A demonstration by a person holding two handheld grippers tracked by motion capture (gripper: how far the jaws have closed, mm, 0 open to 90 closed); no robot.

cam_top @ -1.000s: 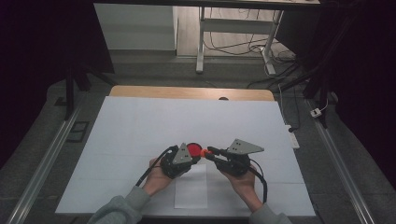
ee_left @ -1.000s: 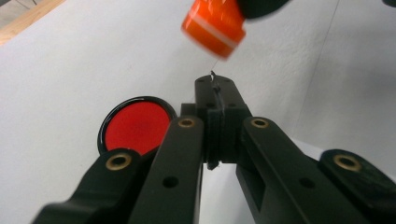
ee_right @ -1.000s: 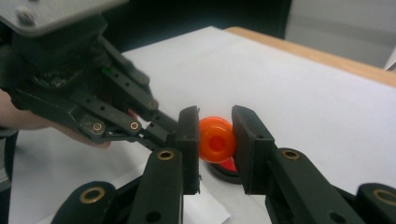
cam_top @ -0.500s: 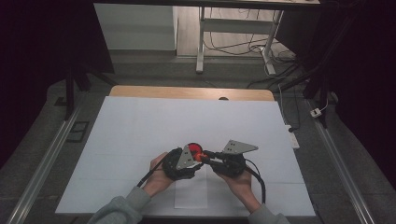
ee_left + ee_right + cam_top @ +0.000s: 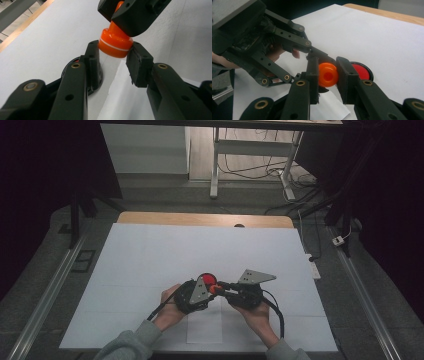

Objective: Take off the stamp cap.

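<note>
Orange cap (image 5: 327, 75) clamped in right hand-held gripper (image 5: 327, 75); left hand-held gripper (image 5: 113, 61) has just been closing on its wide end. Red disc (image 5: 361, 70) lies on desk (image 5: 150, 255); fitting probably remains.

Dim room, evenly lit white table (image 5: 150, 250), slightly soft close-ups.

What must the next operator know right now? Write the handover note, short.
Right gripper: jaws shut on the orange piece, at its narrow end.
Left gripper: jaws just closed on its wide end.
Red disc: flat on the white sheet, beside the jaws.
Done: orange piece lifted, gripped from both sides.
Left: probably pass it over or pull it; unclear which.
</note>
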